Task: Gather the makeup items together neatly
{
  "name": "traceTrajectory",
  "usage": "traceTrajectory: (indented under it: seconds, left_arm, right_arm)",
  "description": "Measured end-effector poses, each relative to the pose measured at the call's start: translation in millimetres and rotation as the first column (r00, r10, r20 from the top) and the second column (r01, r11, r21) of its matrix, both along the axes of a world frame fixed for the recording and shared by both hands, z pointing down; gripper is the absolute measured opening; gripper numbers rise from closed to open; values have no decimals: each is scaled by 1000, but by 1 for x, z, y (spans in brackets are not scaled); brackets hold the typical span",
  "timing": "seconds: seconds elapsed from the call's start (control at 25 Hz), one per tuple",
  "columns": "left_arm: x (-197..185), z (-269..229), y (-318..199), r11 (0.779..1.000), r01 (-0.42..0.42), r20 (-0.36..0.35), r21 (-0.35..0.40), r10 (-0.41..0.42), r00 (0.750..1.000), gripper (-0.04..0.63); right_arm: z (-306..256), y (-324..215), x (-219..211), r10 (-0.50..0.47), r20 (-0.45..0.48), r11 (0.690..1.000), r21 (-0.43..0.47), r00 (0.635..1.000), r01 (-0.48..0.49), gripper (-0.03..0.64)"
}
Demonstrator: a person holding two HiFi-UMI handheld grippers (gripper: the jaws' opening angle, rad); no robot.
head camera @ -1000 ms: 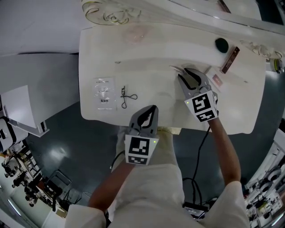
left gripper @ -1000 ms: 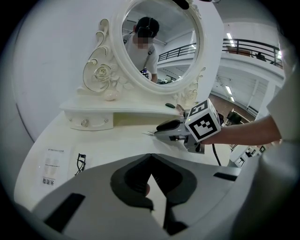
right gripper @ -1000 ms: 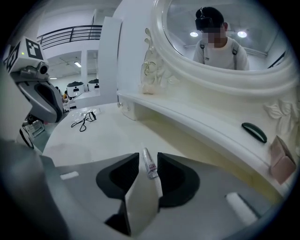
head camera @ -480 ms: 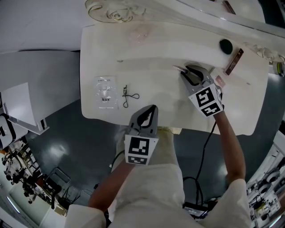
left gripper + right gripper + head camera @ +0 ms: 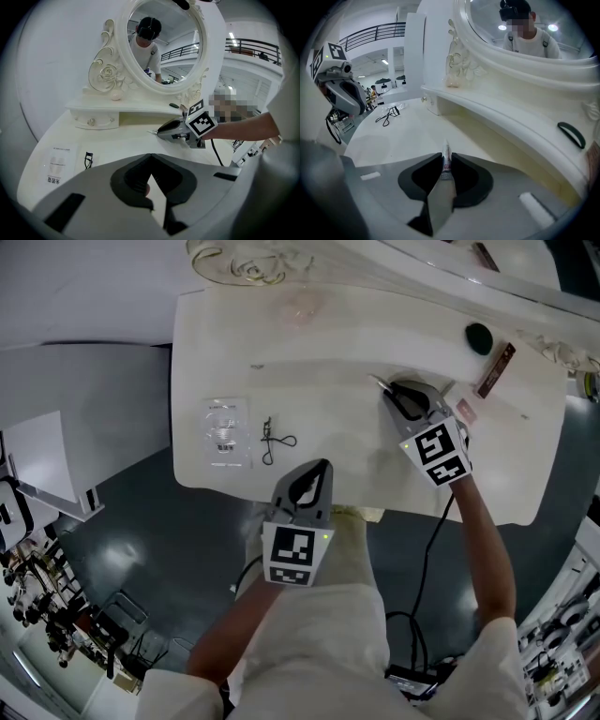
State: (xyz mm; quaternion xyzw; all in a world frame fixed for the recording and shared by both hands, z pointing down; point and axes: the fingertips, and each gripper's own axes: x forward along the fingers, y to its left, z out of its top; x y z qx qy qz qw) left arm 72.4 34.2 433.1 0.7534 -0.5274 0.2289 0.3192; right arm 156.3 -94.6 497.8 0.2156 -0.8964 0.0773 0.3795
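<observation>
My right gripper [image 5: 389, 390] reaches over the middle right of the white dressing table [image 5: 328, 343]. Its jaws have just been closing and are now shut on a small white tube with red print [image 5: 446, 161], whose tip sticks out ahead of the jaws [image 5: 379, 382]. My left gripper [image 5: 323, 468] hovers at the table's front edge, shut with nothing in it [image 5: 151, 157]. A black eyelash curler [image 5: 272, 441] and a clear packet [image 5: 225, 432] lie at the front left, apart from both grippers.
A black oval item [image 5: 479, 334] sits on the raised shelf at the back right, with a brown stick [image 5: 495, 367] beside it. A small pink-and-white item [image 5: 463, 411] lies right of the right gripper. The oval mirror [image 5: 161, 42] rises behind the shelf.
The right gripper has tilted slightly with the tube still between its jaws. The left gripper and the items on the table have stayed where they were.
</observation>
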Motion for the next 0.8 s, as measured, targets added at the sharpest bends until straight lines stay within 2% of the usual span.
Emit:
traceTrajectory:
  seconds: [0.8]
  left_arm:
    - [-8,-9,8,1000,-5,-1,14,5,1000,9]
  right_arm:
    - [-18,18,-7,84,49,996,13,995,-85,61]
